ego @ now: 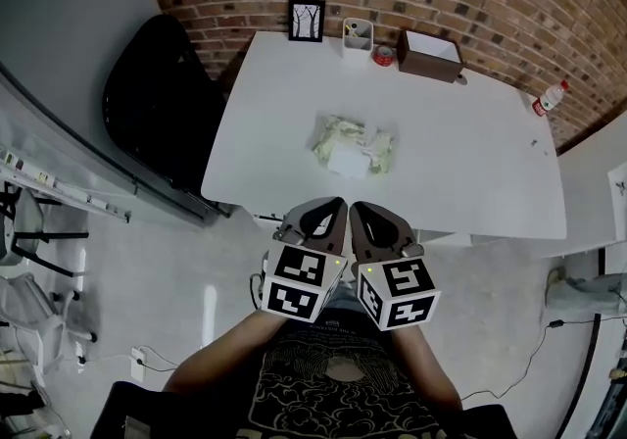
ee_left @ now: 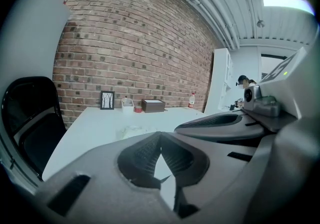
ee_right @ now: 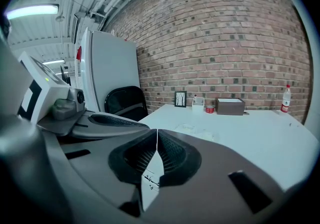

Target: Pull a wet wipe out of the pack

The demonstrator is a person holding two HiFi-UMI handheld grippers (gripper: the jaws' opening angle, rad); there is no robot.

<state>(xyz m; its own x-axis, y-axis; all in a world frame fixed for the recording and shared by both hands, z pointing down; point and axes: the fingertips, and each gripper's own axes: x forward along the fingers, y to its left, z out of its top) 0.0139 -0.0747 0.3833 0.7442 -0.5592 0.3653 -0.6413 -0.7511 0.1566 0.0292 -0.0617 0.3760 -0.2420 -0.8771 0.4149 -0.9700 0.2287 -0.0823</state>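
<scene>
The wet-wipe pack (ego: 353,145) lies flat near the middle of the white table (ego: 470,172), pale green with a white flap; it shows faintly as the pack (ee_left: 131,131) and the pack (ee_right: 196,130) in the gripper views. My left gripper (ego: 336,202) and right gripper (ego: 355,206) hang side by side off the table's near edge, short of the pack. Both are shut with nothing between the jaws, tips meeting: left gripper (ee_left: 160,134), right gripper (ee_right: 157,131).
At the table's far edge stand a small framed picture (ego: 307,20), a white pen holder (ego: 358,35), a red tape roll (ego: 384,55) and a brown box (ego: 430,54). A bottle (ego: 551,98) sits at the far right corner. A black chair (ego: 157,94) stands left of the table.
</scene>
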